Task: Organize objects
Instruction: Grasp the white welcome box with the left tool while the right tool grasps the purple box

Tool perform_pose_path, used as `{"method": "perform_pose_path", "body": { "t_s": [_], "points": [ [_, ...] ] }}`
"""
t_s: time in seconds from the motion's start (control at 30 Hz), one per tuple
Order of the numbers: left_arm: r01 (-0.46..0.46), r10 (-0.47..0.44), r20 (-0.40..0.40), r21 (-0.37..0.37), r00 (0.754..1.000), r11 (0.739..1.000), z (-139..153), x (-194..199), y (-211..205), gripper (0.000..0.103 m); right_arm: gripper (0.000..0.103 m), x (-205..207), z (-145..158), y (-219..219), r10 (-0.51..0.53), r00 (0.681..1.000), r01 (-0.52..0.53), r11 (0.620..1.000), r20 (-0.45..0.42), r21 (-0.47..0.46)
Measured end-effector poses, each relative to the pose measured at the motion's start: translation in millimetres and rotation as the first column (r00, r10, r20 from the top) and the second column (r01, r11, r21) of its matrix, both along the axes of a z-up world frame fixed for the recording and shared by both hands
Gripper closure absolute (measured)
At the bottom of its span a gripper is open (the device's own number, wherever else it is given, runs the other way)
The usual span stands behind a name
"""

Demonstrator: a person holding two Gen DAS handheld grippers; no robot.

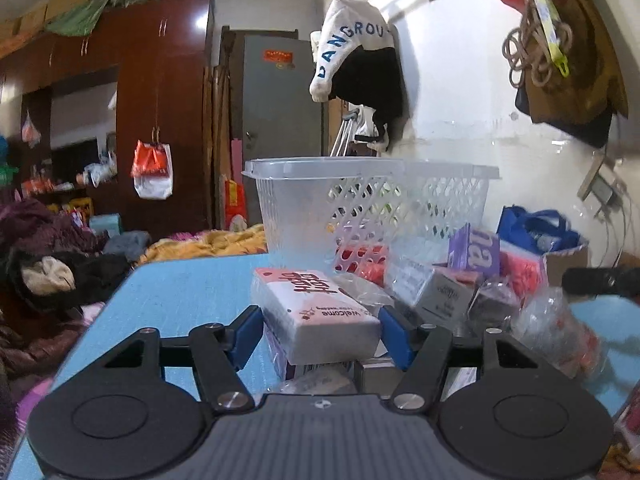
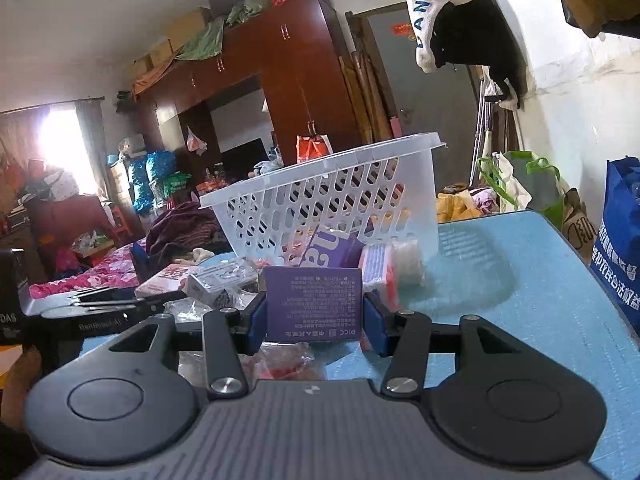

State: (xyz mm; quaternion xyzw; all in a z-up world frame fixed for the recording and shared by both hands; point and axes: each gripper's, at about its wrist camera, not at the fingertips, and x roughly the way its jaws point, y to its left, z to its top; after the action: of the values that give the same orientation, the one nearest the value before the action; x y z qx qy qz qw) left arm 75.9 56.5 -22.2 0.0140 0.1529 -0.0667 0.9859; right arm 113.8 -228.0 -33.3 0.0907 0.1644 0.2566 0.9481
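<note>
While left hand-held gripper (image 1: 318, 330) clamps pink pack (image 1: 316, 312) (level), right (image 2: 314, 320) clamps purple box (image 2: 314, 304)

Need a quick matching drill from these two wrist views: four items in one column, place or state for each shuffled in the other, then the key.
Items
1. pink-and-white tissue pack
2. purple printed box
3. clear plastic lattice basket
4. white hooded sweatshirt with blue letters

Places or states
A. hanging on the wall
B. between the right gripper's blue pads
C. standing on the blue table behind the pile
D. between the left gripper's blue pads

Pairs: 1-D, 2-B, 3-C, 4-A
</note>
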Motion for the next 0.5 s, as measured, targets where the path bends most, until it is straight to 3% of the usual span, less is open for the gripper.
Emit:
{"method": "perform_pose_path", "body": {
  "t_s": [0.33, 0.5],
  "points": [
    [-0.019, 0.019, -0.007, 0.047, 1.0, 0.999, -0.9, 3.5, -7.4, 0.037, 0.05, 1.2, -1.9, 1.0, 0.009, 1.0, -0.009, 1.0, -0.009, -0.002],
    [-0.013, 0.013, 0.023, 0.008, 1.0, 1.0, -1.2, -2.3, -1.5, 0.04, 0.05, 0.0, -0.9, -0.2, 0.004, 1.0, -0.004, 1.0, 0.0, 0.001]
  ]
}}
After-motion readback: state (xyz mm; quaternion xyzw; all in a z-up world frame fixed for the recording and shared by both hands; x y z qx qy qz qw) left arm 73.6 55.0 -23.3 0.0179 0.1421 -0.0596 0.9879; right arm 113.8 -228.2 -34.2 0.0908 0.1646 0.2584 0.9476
